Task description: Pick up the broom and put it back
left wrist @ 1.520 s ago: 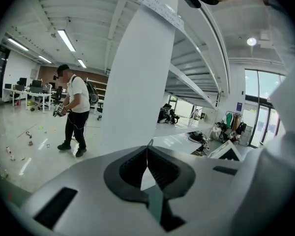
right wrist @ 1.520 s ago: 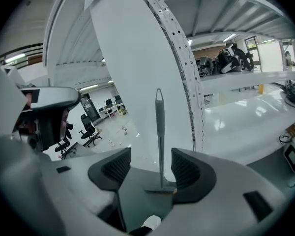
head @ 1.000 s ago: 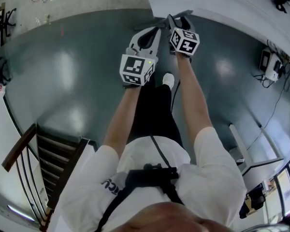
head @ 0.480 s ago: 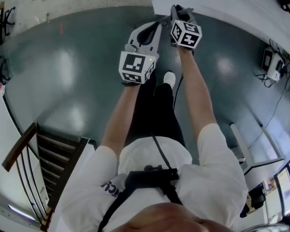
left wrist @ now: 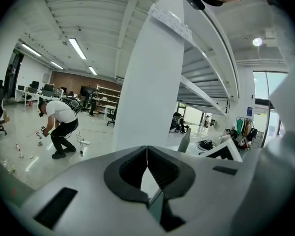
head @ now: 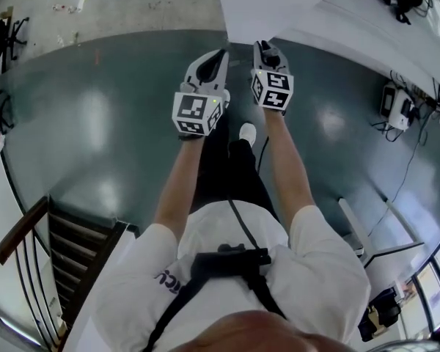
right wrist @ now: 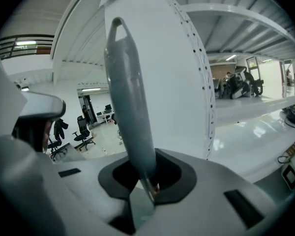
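Observation:
The broom's grey tapered handle [right wrist: 130, 107], with a hanging hole at its tip, stands up out of my right gripper [right wrist: 145, 173], whose jaws are shut on it. From the head view that right gripper [head: 266, 50] is raised close to the base of a white pillar [head: 279, 6]. Beside it on the left, my left gripper [head: 213, 57] is held at about the same height. In the left gripper view its jaws [left wrist: 147, 154] meet with nothing between them, facing the same pillar [left wrist: 152, 82]. The broom's head is hidden.
A staircase with a wooden rail [head: 73, 248] drops away at lower left. Cables and a small device [head: 396, 105] lie on the dark floor at right, near a white table leg [head: 359, 229]. A person [left wrist: 59, 127] bends over in the far hall.
Both grippers have risen and drawn closer to the white pillar. The right one went up further than the left.

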`<move>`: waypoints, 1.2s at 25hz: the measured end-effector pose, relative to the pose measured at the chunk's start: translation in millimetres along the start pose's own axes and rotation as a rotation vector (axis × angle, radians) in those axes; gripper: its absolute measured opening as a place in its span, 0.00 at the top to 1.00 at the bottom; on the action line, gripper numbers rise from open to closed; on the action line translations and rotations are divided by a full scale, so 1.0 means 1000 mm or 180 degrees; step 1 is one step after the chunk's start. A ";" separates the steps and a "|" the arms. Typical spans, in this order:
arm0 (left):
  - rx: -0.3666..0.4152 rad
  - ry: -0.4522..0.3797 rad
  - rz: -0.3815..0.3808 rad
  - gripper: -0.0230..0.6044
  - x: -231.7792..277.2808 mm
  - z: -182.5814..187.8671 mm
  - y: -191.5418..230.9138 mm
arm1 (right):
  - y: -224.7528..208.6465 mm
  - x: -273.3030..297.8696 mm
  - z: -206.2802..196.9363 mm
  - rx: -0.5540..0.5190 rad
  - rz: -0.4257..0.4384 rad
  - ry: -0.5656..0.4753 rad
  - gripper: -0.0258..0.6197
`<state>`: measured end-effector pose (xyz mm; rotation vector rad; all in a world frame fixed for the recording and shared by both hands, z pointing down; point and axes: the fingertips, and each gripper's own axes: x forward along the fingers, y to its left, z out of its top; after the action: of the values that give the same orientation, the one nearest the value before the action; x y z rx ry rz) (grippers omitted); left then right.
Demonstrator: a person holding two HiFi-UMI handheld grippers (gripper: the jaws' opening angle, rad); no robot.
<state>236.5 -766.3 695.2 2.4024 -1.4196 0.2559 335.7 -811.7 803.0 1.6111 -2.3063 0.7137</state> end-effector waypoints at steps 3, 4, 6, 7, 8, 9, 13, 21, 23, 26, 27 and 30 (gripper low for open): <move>0.0004 -0.0105 0.0039 0.94 -0.017 0.029 -0.008 | 0.006 -0.038 0.045 -0.0023 -0.0064 -0.0190 0.87; 0.0012 -0.0139 0.0046 0.94 -0.023 0.040 -0.012 | 0.010 -0.051 0.060 -0.0050 -0.0074 -0.0251 0.87; 0.0041 -0.0209 0.0053 0.95 -0.037 0.063 -0.023 | 0.021 -0.079 0.090 -0.0120 -0.0066 -0.0364 0.88; 0.0059 -0.0248 0.0052 0.94 -0.044 0.076 -0.029 | 0.028 -0.094 0.104 -0.0155 -0.0052 -0.0418 0.88; 0.0078 -0.0290 0.0052 0.94 -0.052 0.089 -0.036 | 0.035 -0.108 0.118 -0.0189 -0.0035 -0.0476 0.88; 0.0094 -0.0334 0.0056 0.94 -0.059 0.102 -0.042 | 0.041 -0.123 0.132 -0.0225 -0.0018 -0.0542 0.88; 0.0131 -0.0504 0.0112 0.95 -0.087 0.152 -0.067 | 0.062 -0.183 0.193 -0.0394 0.0038 -0.0875 0.89; 0.0288 -0.0818 0.0299 0.95 -0.148 0.221 -0.103 | 0.099 -0.286 0.283 -0.0616 0.0139 -0.1442 0.89; 0.0306 -0.0914 0.0309 0.95 -0.161 0.236 -0.111 | 0.105 -0.304 0.300 -0.0625 0.0171 -0.1553 0.89; 0.0371 -0.1046 0.0288 0.94 -0.180 0.257 -0.126 | 0.113 -0.328 0.317 -0.0641 0.0222 -0.1690 0.89; 0.0379 -0.1076 0.0285 0.95 -0.187 0.262 -0.131 | 0.116 -0.336 0.320 -0.0651 0.0244 -0.1716 0.89; 0.0429 -0.1111 0.0386 0.95 -0.205 0.270 -0.137 | 0.126 -0.352 0.321 -0.0657 0.0339 -0.1758 0.90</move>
<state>252.5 -639.9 352.6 2.5658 -1.7527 -0.0453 372.7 -657.3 336.1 1.7599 -2.7400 0.0308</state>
